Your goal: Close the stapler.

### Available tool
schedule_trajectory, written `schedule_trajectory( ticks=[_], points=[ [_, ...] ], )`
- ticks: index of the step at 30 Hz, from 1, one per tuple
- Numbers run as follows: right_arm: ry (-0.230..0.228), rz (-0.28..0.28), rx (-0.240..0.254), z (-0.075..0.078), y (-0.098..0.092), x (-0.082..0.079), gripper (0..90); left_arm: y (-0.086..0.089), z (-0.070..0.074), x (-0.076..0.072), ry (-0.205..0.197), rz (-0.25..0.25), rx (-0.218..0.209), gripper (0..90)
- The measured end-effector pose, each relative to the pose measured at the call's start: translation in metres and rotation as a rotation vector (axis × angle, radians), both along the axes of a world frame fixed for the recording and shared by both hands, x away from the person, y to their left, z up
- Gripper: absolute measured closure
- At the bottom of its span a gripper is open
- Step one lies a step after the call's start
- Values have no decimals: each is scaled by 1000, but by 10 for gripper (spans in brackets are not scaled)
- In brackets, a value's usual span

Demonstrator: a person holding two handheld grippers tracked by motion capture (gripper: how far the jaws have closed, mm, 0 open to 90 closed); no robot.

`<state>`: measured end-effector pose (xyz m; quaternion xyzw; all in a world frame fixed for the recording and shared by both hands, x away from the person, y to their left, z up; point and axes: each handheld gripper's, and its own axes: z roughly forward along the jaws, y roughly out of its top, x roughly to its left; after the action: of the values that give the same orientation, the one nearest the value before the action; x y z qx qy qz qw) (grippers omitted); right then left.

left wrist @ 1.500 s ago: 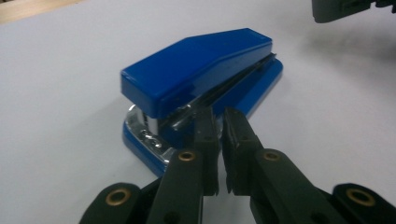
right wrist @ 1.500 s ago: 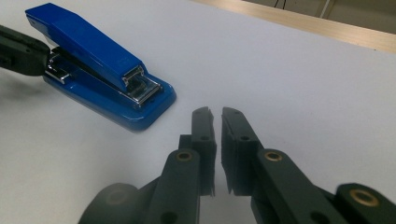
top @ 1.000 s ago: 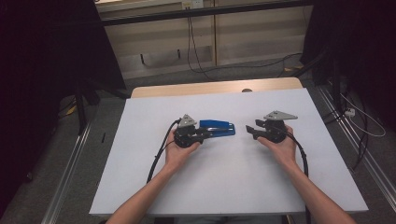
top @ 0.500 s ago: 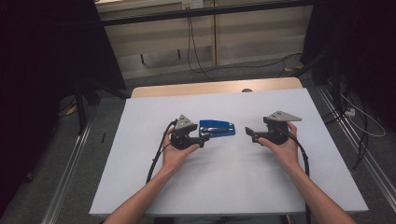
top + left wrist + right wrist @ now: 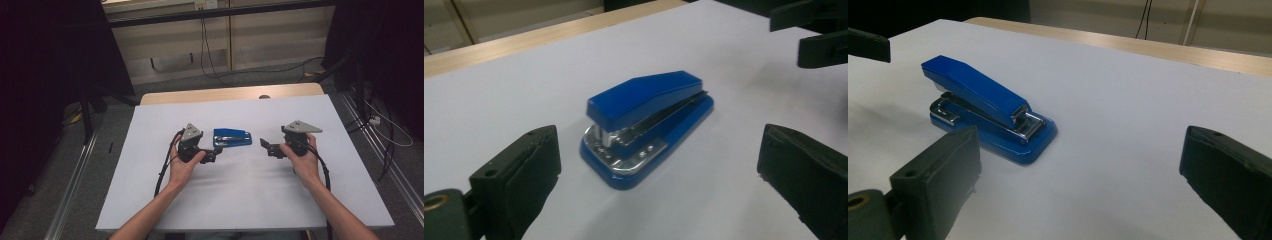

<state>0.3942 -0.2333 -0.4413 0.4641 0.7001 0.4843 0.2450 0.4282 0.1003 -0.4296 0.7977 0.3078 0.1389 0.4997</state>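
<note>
I see the stapler (image 5: 647,121) in glossy blue plastic with shiny metal inside, on a matt white sheet (image 5: 240,195) over a wooden table (image 5: 225,94).

Blue stapler (image 5: 232,138), small, with a glossy plastic top and base and chrome metal showing between them. Lies flat and closed on the white table cover (image 5: 240,200), lengthwise across it, near the middle, nothing touching it.
</note>
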Motion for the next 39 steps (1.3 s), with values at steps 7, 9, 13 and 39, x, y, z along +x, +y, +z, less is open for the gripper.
schedule_trajectory(
  ticks=[7, 9, 13, 39],
  points=[
    [-20, -11, -5, 4, 1, -12, 48, 3, 1, -12, 0, -6, 49, 40],
    [-27, -10, -8, 4, 1, -15, 47, 7, 0, -14, -1, 14, 50, 41],
    [-47, -13, -18, 6, 4, -20, 45, 18, 2, -20, 5, 17, 17, 46],
    [-91, -101, -12, 14, -19, -68, 36, 79, 26, -55, -57, 127, -21, 57]
  ],
)
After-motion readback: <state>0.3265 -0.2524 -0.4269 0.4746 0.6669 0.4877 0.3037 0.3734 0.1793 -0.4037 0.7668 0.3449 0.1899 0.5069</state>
